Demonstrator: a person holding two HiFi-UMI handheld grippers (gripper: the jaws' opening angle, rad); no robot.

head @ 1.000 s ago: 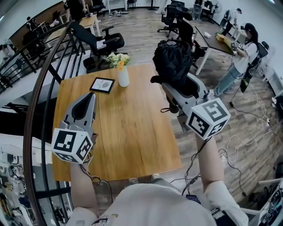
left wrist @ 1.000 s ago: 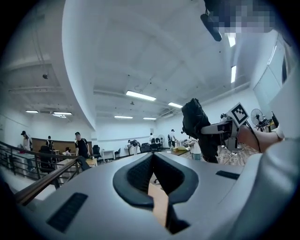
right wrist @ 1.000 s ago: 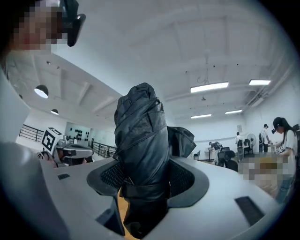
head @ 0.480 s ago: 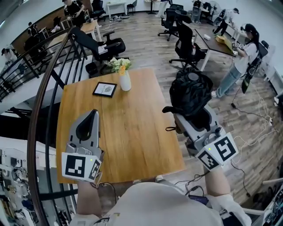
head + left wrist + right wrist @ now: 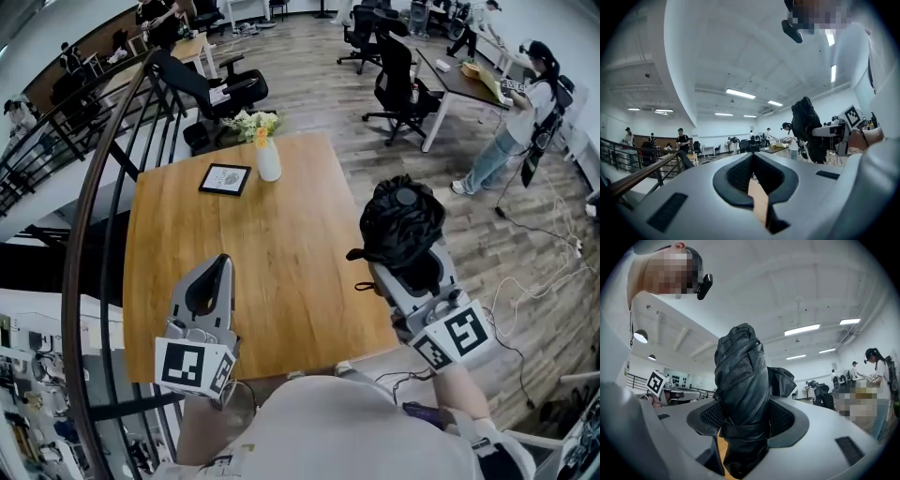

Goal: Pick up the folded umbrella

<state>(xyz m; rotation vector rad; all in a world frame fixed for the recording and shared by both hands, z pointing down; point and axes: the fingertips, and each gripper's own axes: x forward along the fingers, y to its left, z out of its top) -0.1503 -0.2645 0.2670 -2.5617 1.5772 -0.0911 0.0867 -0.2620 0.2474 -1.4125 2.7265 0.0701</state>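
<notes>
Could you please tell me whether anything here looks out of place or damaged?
Nothing stands out. The vase stands upright near the table's far edge, the small frame beside it, nothing spilled. The folded umbrella sits clamped in the right gripper, its black fabric loosely bunched, with no visible damage.

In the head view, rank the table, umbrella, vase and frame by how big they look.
1. table
2. umbrella, though it is held nearer the camera
3. frame and vase look alike; no ranking.

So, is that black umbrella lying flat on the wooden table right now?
No, the folded umbrella stands clamped between the jaws of the right gripper, held up in the air.
</notes>
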